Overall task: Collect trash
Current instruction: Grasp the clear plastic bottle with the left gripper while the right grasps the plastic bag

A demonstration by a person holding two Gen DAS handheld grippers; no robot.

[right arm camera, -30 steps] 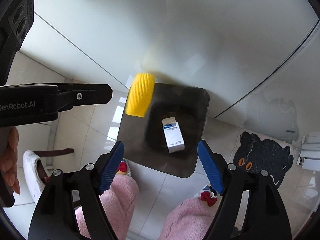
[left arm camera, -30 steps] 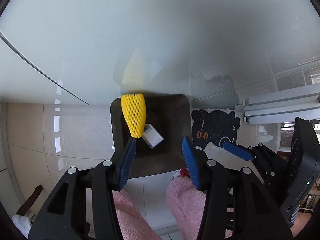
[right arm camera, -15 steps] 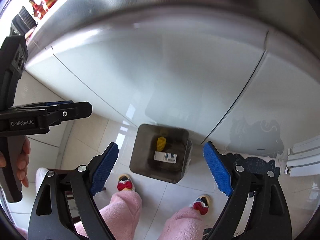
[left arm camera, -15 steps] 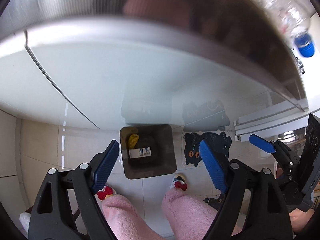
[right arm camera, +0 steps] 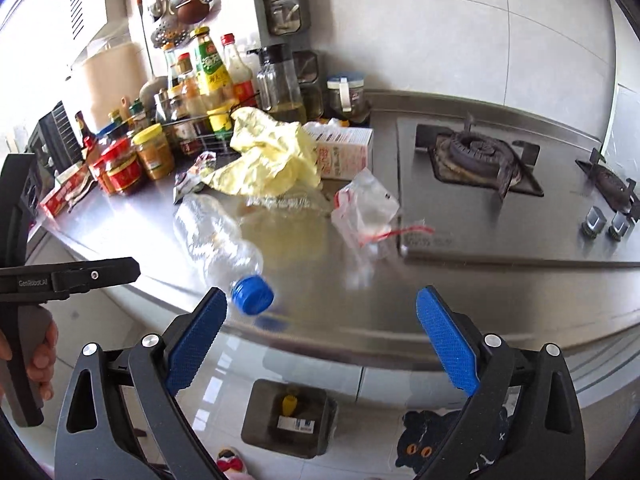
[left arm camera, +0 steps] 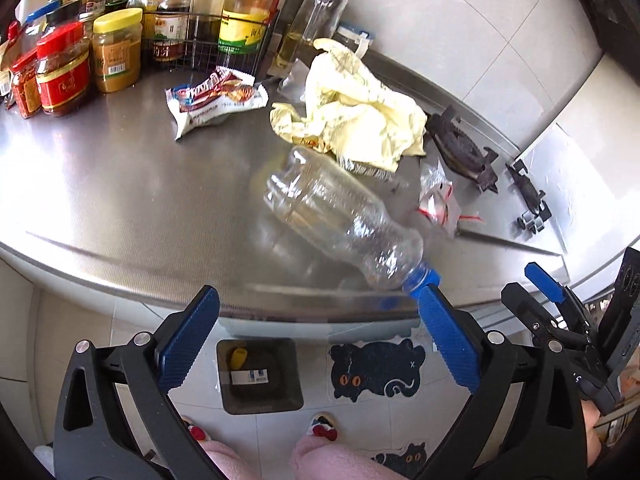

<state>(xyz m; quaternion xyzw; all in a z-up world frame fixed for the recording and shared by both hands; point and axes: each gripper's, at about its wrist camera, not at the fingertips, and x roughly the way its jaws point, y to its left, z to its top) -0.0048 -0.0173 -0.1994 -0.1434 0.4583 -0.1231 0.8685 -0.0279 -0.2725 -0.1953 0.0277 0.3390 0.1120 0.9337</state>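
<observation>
A clear plastic bottle (left arm camera: 340,216) with a blue cap lies on its side near the steel counter's (left arm camera: 120,200) front edge; it also shows in the right wrist view (right arm camera: 216,236). Behind it lie a crumpled yellow bag (left arm camera: 356,116), a snack wrapper (left arm camera: 216,98) and a small clear zip bag (left arm camera: 436,196). The dark bin (left arm camera: 260,376) on the floor holds a yellow foam net (left arm camera: 239,357) and a small box. My left gripper (left arm camera: 316,340) is open and empty in front of the counter edge. My right gripper (right arm camera: 320,340) is open and empty too.
Jars and sauce bottles (left arm camera: 116,48) crowd the counter's back left. A carton (right arm camera: 344,152) stands behind the yellow bag. A gas hob (right arm camera: 476,156) takes up the right side. A black cat mat (left arm camera: 376,372) lies beside the bin, by pink slippers.
Both grippers have risen from just above the bin to counter height. The yellow foam net has dropped from the left gripper into the bin. The counter trash has come into view.
</observation>
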